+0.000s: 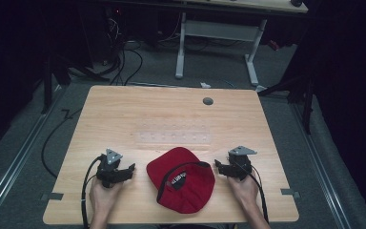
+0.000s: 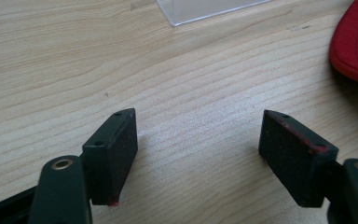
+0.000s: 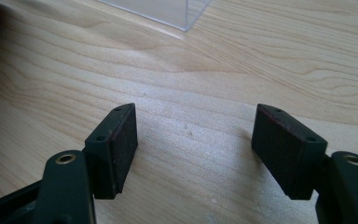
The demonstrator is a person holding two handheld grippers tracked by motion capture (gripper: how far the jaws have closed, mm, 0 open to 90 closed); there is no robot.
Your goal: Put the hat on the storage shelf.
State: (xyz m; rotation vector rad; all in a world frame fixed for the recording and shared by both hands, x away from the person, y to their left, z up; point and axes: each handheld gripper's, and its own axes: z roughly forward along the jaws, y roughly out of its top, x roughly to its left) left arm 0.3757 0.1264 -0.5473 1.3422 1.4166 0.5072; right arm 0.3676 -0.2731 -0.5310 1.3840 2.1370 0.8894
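On the near half of a pale wooden table (image 1: 124, 109) with clear grain lies a red cap (image 1: 183, 179) — soft cloth, rounded crown, a dark band along its edge and a black patch with white lettering too small to read. It sits between the two grippers, near each and touching neither. Beyond it a clear plastic tray (image 1: 174, 138), long and flat, lies flat on the wood. A small grey round disc (image 1: 208, 101) is set into the far part of the tabletop. The left gripper (image 2: 196, 149) rests low over bare wood, its black block-shaped jaws spread wide with nothing between them — the cap's red edge shows at the right of its view. The right gripper (image 3: 193, 147) likewise stands wide apart and empty.
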